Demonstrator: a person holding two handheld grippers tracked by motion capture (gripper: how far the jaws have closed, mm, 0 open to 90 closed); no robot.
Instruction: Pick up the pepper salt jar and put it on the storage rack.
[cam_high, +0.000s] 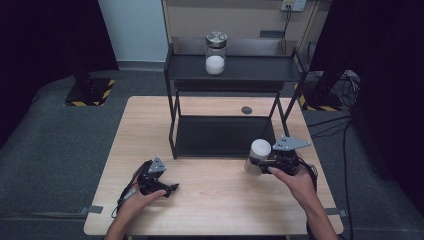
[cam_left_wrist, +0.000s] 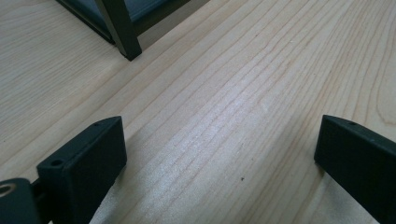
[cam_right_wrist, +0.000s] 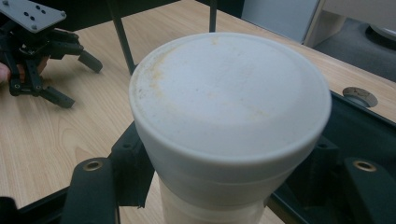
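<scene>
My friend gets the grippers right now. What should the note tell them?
Right gripper: shut on the white-lidded jar, held just above the wooden table, in front of the rack's lower shelf.
Left gripper: open, nothing between its jaws, low over the table at the front left.
Glass jar, with a metal lid and white contents, stands on the black rack's top shelf.
Done: one jar on the top shelf, the other gripped and off the table.
Left, probably: set the held jar on a rack shelf, then let go.
</scene>
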